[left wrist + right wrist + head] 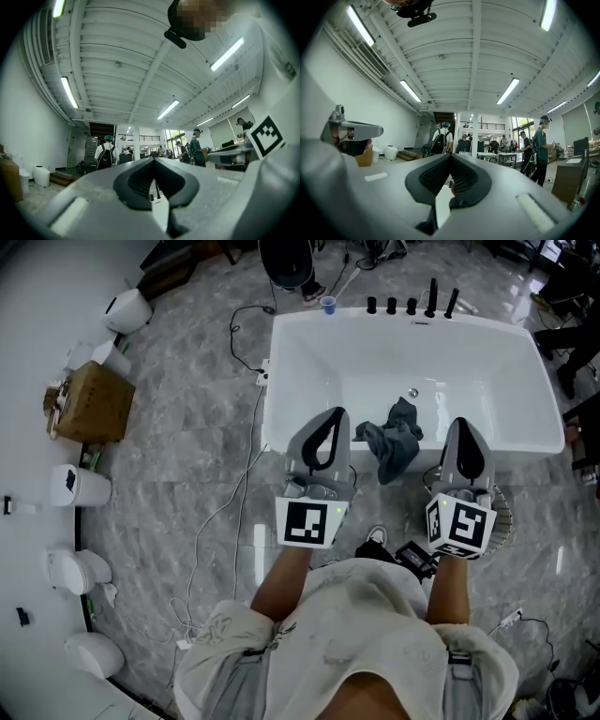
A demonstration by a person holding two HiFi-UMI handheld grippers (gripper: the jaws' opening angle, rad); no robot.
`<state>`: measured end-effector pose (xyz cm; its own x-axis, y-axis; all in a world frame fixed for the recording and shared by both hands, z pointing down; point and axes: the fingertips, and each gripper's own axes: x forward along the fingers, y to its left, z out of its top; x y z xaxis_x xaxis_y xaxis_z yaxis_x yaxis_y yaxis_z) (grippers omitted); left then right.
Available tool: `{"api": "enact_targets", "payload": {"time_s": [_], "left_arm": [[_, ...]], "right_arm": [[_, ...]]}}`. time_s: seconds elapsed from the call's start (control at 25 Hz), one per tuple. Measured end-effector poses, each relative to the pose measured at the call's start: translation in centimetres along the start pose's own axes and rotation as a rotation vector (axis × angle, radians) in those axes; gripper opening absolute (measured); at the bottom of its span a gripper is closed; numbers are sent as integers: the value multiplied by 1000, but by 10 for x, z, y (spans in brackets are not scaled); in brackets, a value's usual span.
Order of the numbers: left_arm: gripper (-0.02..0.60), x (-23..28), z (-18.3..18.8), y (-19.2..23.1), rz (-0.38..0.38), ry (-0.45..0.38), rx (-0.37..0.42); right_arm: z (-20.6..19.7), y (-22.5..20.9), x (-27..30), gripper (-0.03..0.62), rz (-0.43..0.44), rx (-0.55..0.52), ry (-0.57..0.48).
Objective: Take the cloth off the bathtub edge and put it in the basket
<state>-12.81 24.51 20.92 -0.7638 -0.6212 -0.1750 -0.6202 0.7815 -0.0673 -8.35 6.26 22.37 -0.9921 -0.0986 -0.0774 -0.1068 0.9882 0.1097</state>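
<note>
A dark grey-green cloth [395, 446] hangs over the near edge of the white bathtub [309, 352], partly inside the tub and partly down its front. My left gripper [336, 412] is just left of the cloth, above the tub's near rim, jaws together and empty. My right gripper [460, 421] is to the right of the cloth, also shut and empty. A round wire basket [503, 514] shows on the floor beneath my right hand, mostly hidden. The left gripper view [152, 160] and the right gripper view [451, 154] look level across a hall; neither shows the cloth.
Black taps [412, 306] and a blue cup [327, 304] stand at the tub's far rim. A cardboard box [89, 401] and white fixtures [80, 486] line the left wall. Cables [234, 512] trail over the marble floor. People stand far off in the hall [442, 136].
</note>
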Motion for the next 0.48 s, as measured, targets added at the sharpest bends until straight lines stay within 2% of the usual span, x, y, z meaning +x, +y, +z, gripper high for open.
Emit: {"api": "enact_targets", "payload": {"time_s": [0.48], "left_arm": [[0, 100, -14, -36, -1, -1, 4]], "right_arm": [[-18, -80, 56, 2, 10, 22, -3]]}}
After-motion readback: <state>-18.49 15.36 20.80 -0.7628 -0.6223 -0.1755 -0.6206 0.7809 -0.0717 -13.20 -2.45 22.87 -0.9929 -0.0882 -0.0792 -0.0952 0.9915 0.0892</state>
